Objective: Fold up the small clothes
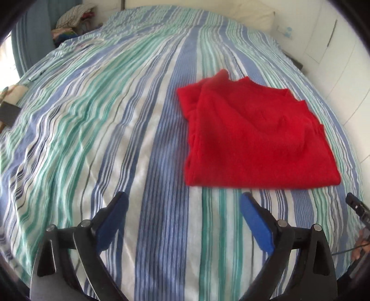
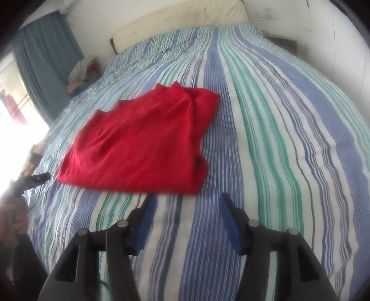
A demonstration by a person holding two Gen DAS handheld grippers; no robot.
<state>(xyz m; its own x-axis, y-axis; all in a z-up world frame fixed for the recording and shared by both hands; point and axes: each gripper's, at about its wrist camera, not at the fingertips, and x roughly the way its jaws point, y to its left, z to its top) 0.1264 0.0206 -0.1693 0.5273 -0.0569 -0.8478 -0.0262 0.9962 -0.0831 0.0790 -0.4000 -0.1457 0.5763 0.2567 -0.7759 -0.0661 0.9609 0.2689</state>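
A red knitted garment [image 1: 256, 136] lies folded into a rough rectangle on the striped bedspread [image 1: 115, 129]. In the right wrist view the same red garment [image 2: 138, 143] sits left of centre, its ribbed collar at the far end. My left gripper [image 1: 185, 199] hovers open just short of the garment's near edge and to its left, with nothing between its blue pads. My right gripper [image 2: 187, 199] is open too, close to the garment's near right corner, holding nothing. The other gripper's tip shows at the edge of each view.
The bedspread [image 2: 277, 139] covers a wide bed. A pile of clothes [image 1: 74, 20] lies at the far left corner beside a blue curtain [image 2: 46, 58]. A pale headboard [image 2: 185, 20] and white wall close the far side. A person's hand [image 2: 13, 220] shows at the left.
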